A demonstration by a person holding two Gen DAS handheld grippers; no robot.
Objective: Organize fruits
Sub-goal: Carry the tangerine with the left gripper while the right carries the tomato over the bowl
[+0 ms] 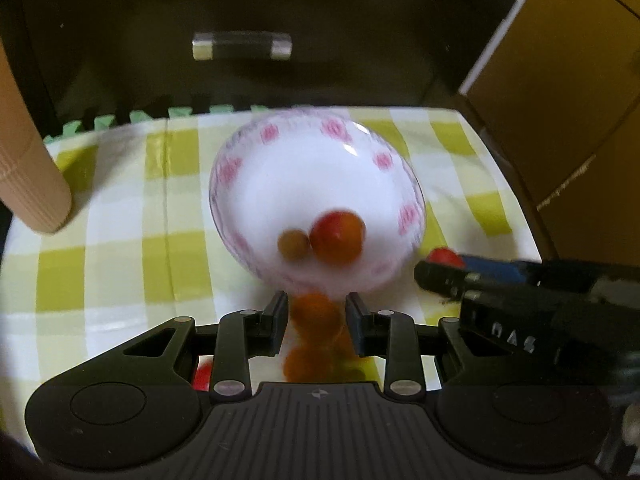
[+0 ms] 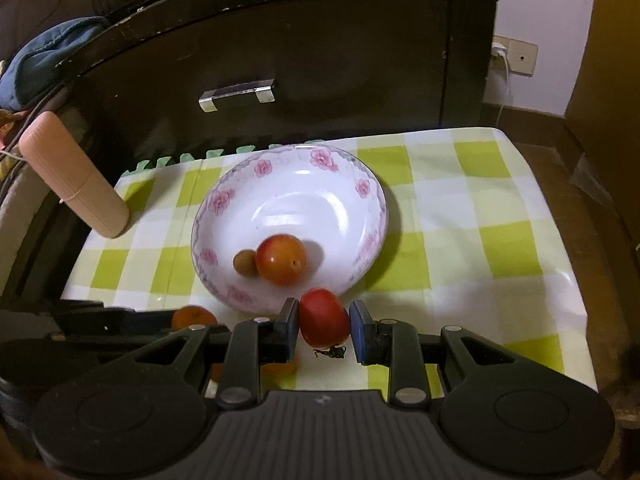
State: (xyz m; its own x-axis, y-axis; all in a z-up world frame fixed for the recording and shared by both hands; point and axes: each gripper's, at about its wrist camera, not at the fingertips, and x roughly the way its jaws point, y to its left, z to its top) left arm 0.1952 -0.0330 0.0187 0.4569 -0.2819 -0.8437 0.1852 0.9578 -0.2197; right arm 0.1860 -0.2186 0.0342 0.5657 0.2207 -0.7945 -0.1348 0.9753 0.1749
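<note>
Right gripper (image 2: 324,326) fingers close on a red oval tomato (image 2: 323,317), just short of the white flower-rimmed bowl (image 2: 362,188). Left gripper (image 1: 316,322) fingers bracket a blurred orange fruit (image 1: 316,312) at the bowl's near rim; contact unclear. Bare checked desk (image 2: 480,216) lies beyond-right.

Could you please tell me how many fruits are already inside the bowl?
2: a red-orange fruit and a small brown fruit touching it, both near the bowl's front.

— What do we count?
— One bowl (image 2: 288,184), holding one red-orange fruit (image 2: 281,259) and one small brown fruit (image 2: 245,263). Outside it, one red tomato (image 2: 323,317), one orange (image 2: 193,316).
</note>
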